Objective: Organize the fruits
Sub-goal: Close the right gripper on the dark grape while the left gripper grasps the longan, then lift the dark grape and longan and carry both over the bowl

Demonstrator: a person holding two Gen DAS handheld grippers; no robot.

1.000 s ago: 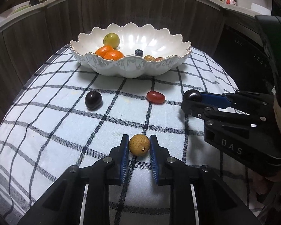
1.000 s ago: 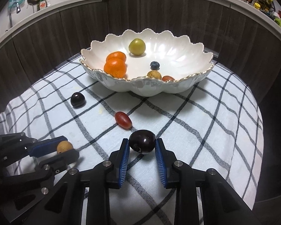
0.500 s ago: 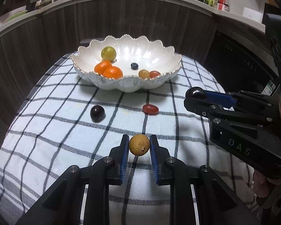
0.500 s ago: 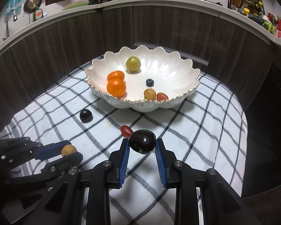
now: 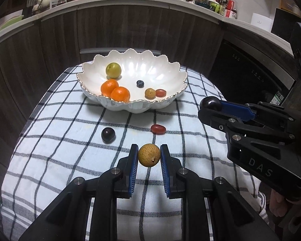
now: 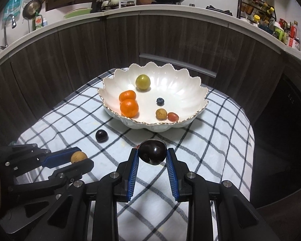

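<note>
left claw (image 5: 149, 155): clamped on a small tan fruit (image 5: 149, 155), lifted clear of the checked cloth (image 5: 60, 140) on the tabletop.
right claw (image 6: 152, 154): clamped on a dark plum (image 6: 153, 154), also off the cloth, near the other claw.
bowl (image 5: 130, 105): scalloped white, at the far end of the cloth, holding two oranges (image 5: 115, 90), a green fruit (image 5: 113, 70), a blueberry (image 5: 140, 83), a small tan fruit and a red one.
left on cloth: a dark fruit (image 5: 108, 135) and a red grape tomato (image 5: 158, 129), between the claws and the bowl.
risk, slip: both fruits are round and held only at their sides; a jolt could let one roll out.
risk, crowding: the claws could bump each other over the bowl.
risk, release: dropped from high, a fruit could bounce off the glossy bowl or knock the oranges.
</note>
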